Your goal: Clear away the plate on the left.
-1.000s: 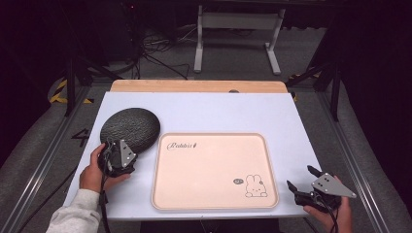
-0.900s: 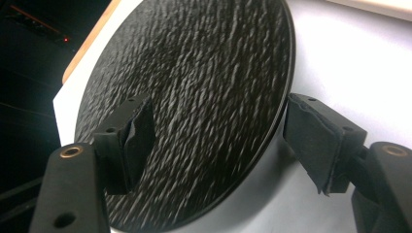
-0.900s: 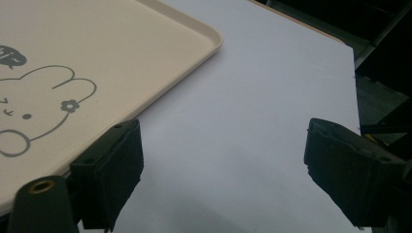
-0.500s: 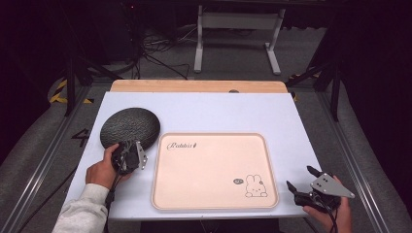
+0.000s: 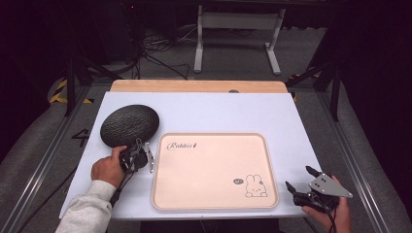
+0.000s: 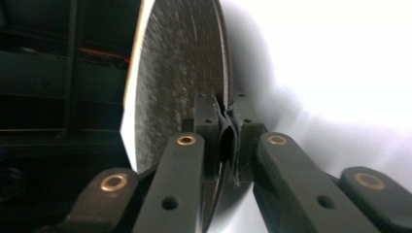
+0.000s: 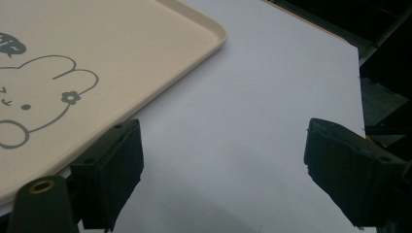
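White table surface (image 5: 218, 114) carries all; left gripper (image 5: 138, 156) has just closed on the dark round textured plate's (image 5: 130, 124) near rim (lift level, slowly), right gripper (image 5: 303, 180) waits wide open near the pink rabbit tray (image 5: 214, 170).

Left gripper (image 6: 226, 131): black jaw links, brass-coloured pivot rivets, small screw holes, dark cable trailing behind. Left forearm: light grey knit sleeve (image 5: 87, 213) behind gripper. Right gripper (image 5: 302, 181): black jaws, thick dark pads, grey three-cornered plate (image 5: 332, 185) on top with small holes.
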Tool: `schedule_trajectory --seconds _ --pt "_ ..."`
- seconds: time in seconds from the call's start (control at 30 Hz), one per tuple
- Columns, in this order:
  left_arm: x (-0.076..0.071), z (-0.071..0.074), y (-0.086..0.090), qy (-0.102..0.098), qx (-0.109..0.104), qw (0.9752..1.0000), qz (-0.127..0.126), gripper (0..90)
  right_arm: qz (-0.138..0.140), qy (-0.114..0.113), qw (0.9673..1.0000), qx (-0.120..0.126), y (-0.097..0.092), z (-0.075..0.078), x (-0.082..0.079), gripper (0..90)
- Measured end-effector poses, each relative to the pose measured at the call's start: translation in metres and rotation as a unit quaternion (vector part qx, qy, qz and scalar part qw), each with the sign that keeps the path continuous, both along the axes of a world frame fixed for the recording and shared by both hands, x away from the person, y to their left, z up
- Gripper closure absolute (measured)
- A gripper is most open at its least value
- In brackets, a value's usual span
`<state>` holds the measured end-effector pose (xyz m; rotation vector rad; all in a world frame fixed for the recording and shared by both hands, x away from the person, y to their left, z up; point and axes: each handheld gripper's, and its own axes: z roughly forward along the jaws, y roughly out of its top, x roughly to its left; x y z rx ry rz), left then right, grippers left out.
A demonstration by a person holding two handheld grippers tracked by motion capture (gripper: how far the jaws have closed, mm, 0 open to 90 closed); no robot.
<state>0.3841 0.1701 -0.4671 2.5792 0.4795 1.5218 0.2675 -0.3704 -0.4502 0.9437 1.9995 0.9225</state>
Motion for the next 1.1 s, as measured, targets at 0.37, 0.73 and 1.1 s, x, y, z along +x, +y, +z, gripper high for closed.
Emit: schedule_trajectory --seconds 0.37,0.73,1.1 --pt "-0.001 0.007 0.005 -0.025 -0.046 0.9986 0.005 87.7 0.002 0.003 1.0000 -0.003 0.000 -0.001 0.000 14.4" --pt "-0.011 0.017 -0.008 -0.025 -0.069 0.9971 -0.016 87.4 -0.004 -0.004 1.0000 -0.003 -0.001 0.001 0.000 14.3" --pt "-0.029 0.034 -0.025 -0.052 -0.072 0.9949 -0.048 87.0 -0.010 -0.005 0.9999 -0.001 -0.003 0.001 0.000 14.3"
